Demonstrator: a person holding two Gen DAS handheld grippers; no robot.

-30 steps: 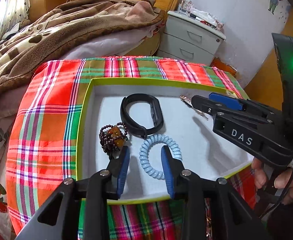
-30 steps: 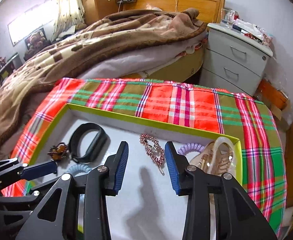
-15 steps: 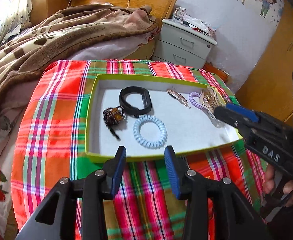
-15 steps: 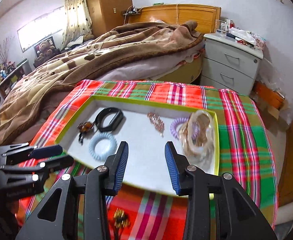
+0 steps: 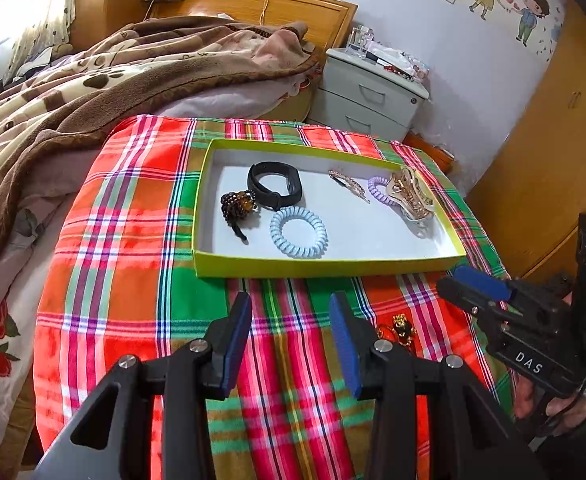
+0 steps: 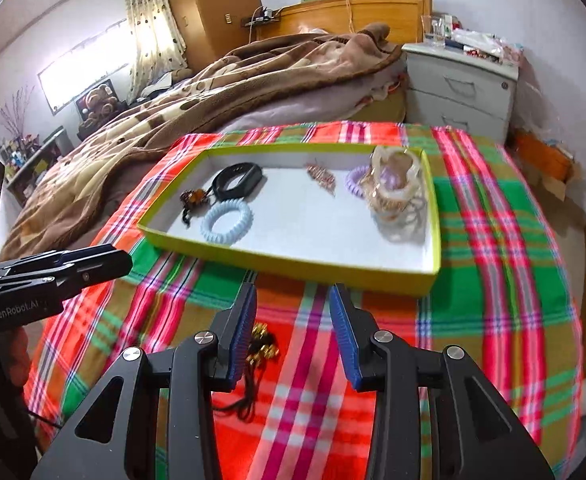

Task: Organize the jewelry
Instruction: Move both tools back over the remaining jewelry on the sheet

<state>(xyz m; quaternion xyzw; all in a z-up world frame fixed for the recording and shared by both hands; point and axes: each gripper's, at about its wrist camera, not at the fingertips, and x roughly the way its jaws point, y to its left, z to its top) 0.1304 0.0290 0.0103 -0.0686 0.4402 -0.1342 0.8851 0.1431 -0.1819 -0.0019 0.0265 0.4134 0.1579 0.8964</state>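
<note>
Left wrist: ribbed blue coil tie lies in flat green-rimmed tray.

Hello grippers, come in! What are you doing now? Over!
Left gripper open, empty. Right gripper open, empty. Gold trinket on the plaid cloth, outside the tray. Nothing in the way.

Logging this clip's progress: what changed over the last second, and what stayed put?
Both grippers pulled back out of the tray toward the near edge of the cloth; left gripper and right gripper remain open and empty. A gold trinket on the cloth came into view. The tray's contents did not move.
</note>
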